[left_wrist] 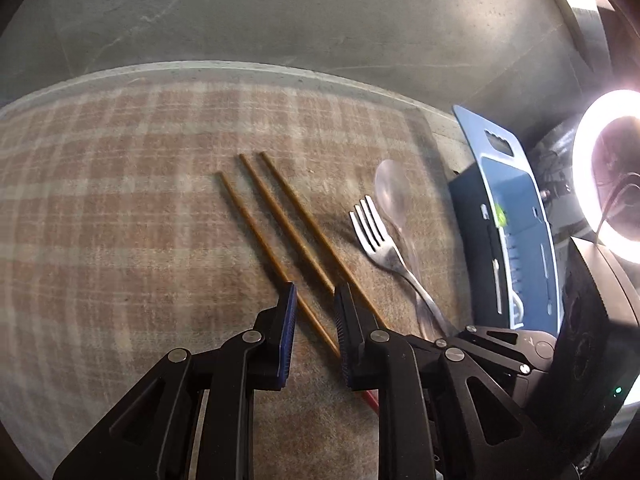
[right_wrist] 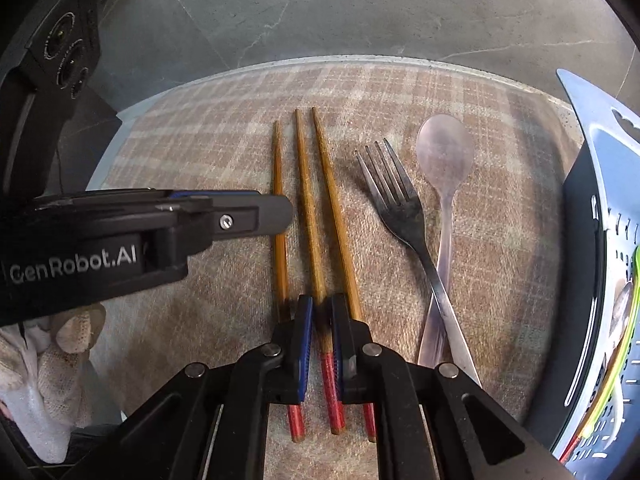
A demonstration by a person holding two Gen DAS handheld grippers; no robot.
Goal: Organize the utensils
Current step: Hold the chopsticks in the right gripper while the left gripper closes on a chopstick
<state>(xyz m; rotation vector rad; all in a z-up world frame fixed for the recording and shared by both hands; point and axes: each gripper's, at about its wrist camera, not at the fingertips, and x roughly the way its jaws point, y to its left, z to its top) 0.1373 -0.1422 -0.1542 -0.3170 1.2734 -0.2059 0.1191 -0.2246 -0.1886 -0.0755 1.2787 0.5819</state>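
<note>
1. Right hand-held gripper [right_wrist: 321, 312] is closed on the middle chopstick [right_wrist: 310, 216], near the place where the brown wood changes to the red end; both blue pads [right_wrist: 305, 336] press on its sides.
2. Left hand-held gripper [left_wrist: 315, 300] has its jaws a little apart and holds nothing. In the left wrist view the left chopstick [left_wrist: 256, 224] passes under the gap between its fingers, and I cannot tell if the pads touch it.
3. In the right wrist view this left hand-held gripper comes in from the left side, and its tip lies over the left chopstick [right_wrist: 279, 168].
4. Three chopsticks lie side by side on a checked cloth [right_wrist: 200, 152], with thin ends pointing away and red ends near the camera. The right chopstick [right_wrist: 334, 208] is just beside the middle one.
5. To the right of the chopsticks there is a metal fork [right_wrist: 404, 208] and a pale, clear spoon [right_wrist: 445, 152]. Their handles cross each other low in the picture, with the fork handle on top.
6. The cloth covers a desk [right_wrist: 360, 58] with a light edge; behind it is a grey stone floor [right_wrist: 320, 8].
7. A blue plastic basket [right_wrist: 592, 208] stands at the right edge of the cloth, well apart from the chopsticks. Some utensils are inside, but they are unclear.
8. A gloved hand [right_wrist: 52, 344] shows at the lower left, under the left hand-held gripper.
9. A bright ring lamp [left_wrist: 608, 176] shines at the right of the left wrist view.
</note>
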